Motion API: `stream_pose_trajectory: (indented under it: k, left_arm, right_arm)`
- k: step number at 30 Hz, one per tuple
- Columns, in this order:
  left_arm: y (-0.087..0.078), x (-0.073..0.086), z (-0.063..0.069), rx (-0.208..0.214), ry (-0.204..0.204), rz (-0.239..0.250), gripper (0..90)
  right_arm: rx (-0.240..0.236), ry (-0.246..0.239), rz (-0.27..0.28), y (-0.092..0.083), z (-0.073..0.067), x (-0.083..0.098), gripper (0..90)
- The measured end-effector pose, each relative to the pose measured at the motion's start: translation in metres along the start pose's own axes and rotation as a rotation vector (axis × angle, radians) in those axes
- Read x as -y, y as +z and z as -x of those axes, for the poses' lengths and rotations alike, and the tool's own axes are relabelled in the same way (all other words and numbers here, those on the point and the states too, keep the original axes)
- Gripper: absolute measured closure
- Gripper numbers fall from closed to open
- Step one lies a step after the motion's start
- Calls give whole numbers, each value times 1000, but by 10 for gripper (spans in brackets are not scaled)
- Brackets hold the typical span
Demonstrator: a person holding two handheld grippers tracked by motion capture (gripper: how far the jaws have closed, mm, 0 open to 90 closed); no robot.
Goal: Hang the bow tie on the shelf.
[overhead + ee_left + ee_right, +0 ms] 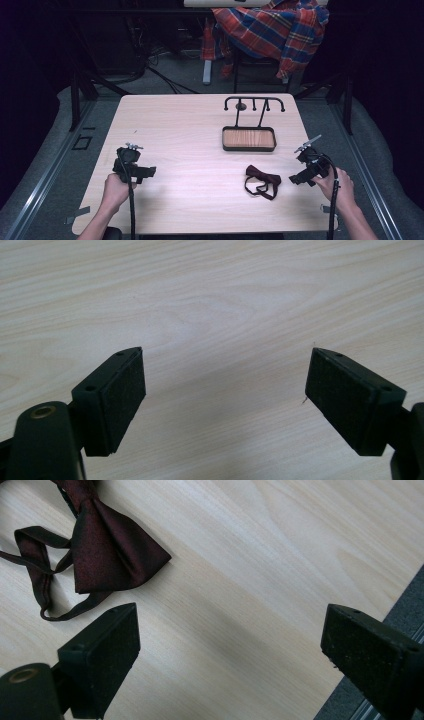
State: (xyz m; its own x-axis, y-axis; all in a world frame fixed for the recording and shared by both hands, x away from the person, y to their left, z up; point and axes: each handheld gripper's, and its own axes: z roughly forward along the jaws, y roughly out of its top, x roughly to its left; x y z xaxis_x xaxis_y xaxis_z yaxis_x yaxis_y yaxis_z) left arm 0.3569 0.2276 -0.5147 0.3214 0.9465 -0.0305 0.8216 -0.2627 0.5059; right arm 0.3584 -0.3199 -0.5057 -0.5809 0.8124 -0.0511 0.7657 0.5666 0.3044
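Both jaws apart: right hand-held gripper (230, 650) near bow tie (112, 550), left hand-held gripper (225, 395) over seemingly bare table (225, 300)

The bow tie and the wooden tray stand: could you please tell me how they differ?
The bow tie is dark red fabric lying flat and limp with a looped strap; the tray stand is rigid, a wooden base with an upright black hook rail. The bow tie lies near the right gripper; the tray stand sits farther back. Both rest on the table.
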Motion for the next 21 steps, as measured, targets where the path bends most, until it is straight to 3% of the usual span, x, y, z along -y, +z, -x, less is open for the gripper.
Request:
stream_pose_trajectory:
  k: [4, 5, 6, 9, 15, 16, 17, 18, 21]
  left_arm:
    - [-4, 2, 1, 1, -5, 14, 165]
    - [-5, 3, 1, 3, 6, 11, 161]
    - [-6, 4, 2, 4, 10, 16, 162]
    - [-6, 5, 3, 5, 15, 13, 162]
    - [-8, 8, 1, 7, 27, 9, 164]
    - [-8, 8, 1, 8, 27, 13, 164]
    - [-8, 8, 1, 8, 27, 13, 162]
    - [-8, 8, 1, 8, 27, 13, 162]
    - [-8, 8, 0, 7, 26, 7, 164]
  right_arm:
    - [4, -2, 2, -2, -3, -1, 79]
    - [5, 9, 33, -2, -5, 0, 78]
    - [11, -15, 8, -4, -5, -2, 78]
    - [10, -9, 30, -3, -9, -4, 76]
    - [-5, -52, 14, 0, -12, -11, 63]
    - [-16, -25, 50, 4, -15, -11, 63]
    - [-16, -25, 50, 4, -15, -11, 63]
    - [-18, -61, 4, 4, -15, -16, 60]
    - [-27, -57, 12, 6, -16, -17, 55]
